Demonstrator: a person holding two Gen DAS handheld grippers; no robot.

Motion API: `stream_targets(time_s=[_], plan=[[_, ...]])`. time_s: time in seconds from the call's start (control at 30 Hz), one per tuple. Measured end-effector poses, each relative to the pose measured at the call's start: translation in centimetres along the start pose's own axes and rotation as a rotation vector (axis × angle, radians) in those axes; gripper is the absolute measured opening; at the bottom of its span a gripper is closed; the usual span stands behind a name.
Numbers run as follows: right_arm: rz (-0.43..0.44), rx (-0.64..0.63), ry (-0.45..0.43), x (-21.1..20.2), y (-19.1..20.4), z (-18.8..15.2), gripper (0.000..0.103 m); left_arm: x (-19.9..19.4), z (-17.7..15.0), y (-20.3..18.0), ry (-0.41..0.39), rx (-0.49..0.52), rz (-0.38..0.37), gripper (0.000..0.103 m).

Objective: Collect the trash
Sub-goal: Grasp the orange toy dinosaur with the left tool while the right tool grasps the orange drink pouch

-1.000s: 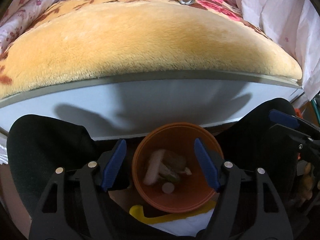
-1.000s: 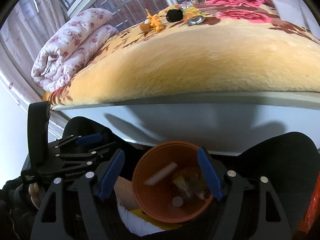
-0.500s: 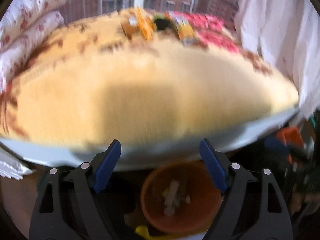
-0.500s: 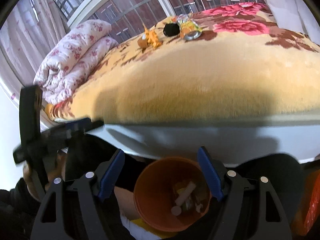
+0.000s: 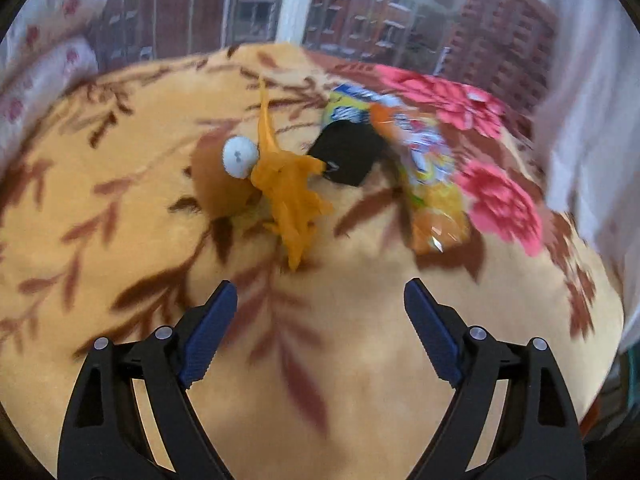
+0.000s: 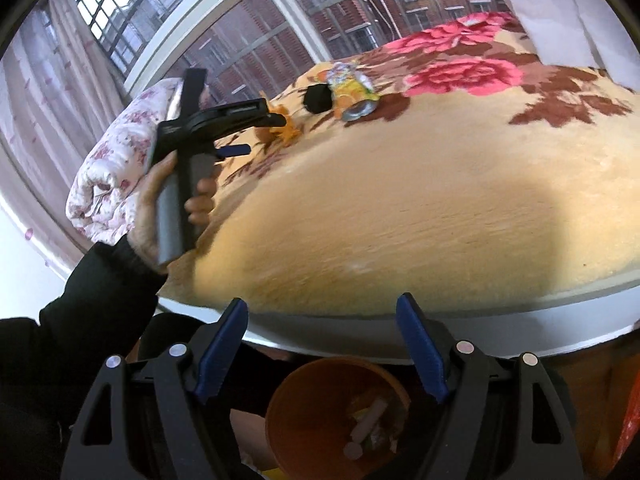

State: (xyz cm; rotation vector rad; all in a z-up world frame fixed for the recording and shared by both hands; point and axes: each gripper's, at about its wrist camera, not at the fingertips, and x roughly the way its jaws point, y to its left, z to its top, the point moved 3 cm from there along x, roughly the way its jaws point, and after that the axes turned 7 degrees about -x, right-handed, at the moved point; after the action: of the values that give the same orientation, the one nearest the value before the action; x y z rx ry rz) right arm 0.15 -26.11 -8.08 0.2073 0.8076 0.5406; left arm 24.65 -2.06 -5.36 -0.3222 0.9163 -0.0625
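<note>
2 tools work over a bed (image 6: 420, 208) covered by a plush yellow blanket (image 5: 120, 240) printed with brown leaves and pink flowers. A rolled floral quilt (image 6: 108, 176) lies at the bed's far left edge, next to the window (image 6: 240, 40).

Below the bed's white edge, in the right wrist view, an orange bin (image 6: 316, 420) stands on the floor and holds pale scraps of trash (image 6: 368, 424).

The left tool (image 5: 320, 320) hovers above the blanket with its jaws spread wide and nothing between them; the right wrist view shows it held in the person's left hand (image 6: 160, 208), out over the bed towards the litter. The right tool (image 6: 322, 344) hangs near the bed's edge above the bin, jaws likewise released and empty.

The trash to collect sits together on the blanket, ahead of the left tool and well apart from the right one. A colourful snack wrapper (image 5: 424, 168) lies on the right of the group. Just left of it is a black object (image 5: 348, 152); what it is cannot be told through the blur. Orange peel (image 5: 288, 184) sprawls left of that, nearest the left tool's fingers. Touching the peel on its left is a brown lump with a white cap (image 5: 240, 156).
</note>
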Motion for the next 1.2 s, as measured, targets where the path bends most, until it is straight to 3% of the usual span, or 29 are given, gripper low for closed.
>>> stream_targets(time_s=[0.13, 0.27, 0.3, 0.37, 0.4, 0.43, 0.57, 0.73, 0.8, 0.97, 1.2], plan=[[-0.003, 0.013, 0.005, 0.3, -1.3, 0.4, 0.075, 3.9, 2.4, 0.7, 0.039, -0.113, -0.013, 0.083], [0.001, 0.011, 0.015, 0.7, -1.8, 0.6, 0.075, 6.0, 4.5, 0.4, 0.022, -0.122, 0.012, 0.081], [0.002, 0.01, 0.017, 0.8, -1.9, 0.6, 0.075, 6.4, 4.9, 0.4, 0.018, -0.115, 0.019, 0.063], [0.002, 0.012, 0.018, 0.9, -2.0, 0.7, 0.075, 6.9, 5.2, 0.3, 0.01, -0.081, 0.047, 0.042], [0.001, 0.015, 0.017, 0.9, -1.9, 0.8, 0.075, 6.8, 5.1, 0.4, 0.004, -0.077, 0.043, 0.04], [0.002, 0.019, 0.015, 0.8, -1.9, 0.8, 0.075, 6.6, 5.0, 0.6, -0.003, -0.082, 0.037, 0.032], [0.002, 0.013, 0.007, 0.4, -1.5, 1.4, 0.075, 4.7, 4.0, 0.5, 0.006, -0.064, -0.015, 0.032], [-0.01, -0.044, -0.007, 0.1, -0.7, 3.5, 0.075, -1.3, 0.0, 0.1, 0.009, 0.02, -0.076, 0.032], [-0.021, -0.081, -0.005, 0.5, -0.5, 4.8, 0.075, -3.7, -2.2, 0.3, 0.01, 0.059, -0.055, 0.032], [-0.064, -0.208, -0.019, 3.5, 0.1, 11.1, 0.077, -8.4, -7.9, 2.7, -0.033, 0.119, 0.081, 0.032], [-0.223, -0.363, -0.057, 12.2, 0.6, 21.7, 0.078, -7.6, -9.1, 4.9, -0.057, 0.075, 0.108, 0.032]])
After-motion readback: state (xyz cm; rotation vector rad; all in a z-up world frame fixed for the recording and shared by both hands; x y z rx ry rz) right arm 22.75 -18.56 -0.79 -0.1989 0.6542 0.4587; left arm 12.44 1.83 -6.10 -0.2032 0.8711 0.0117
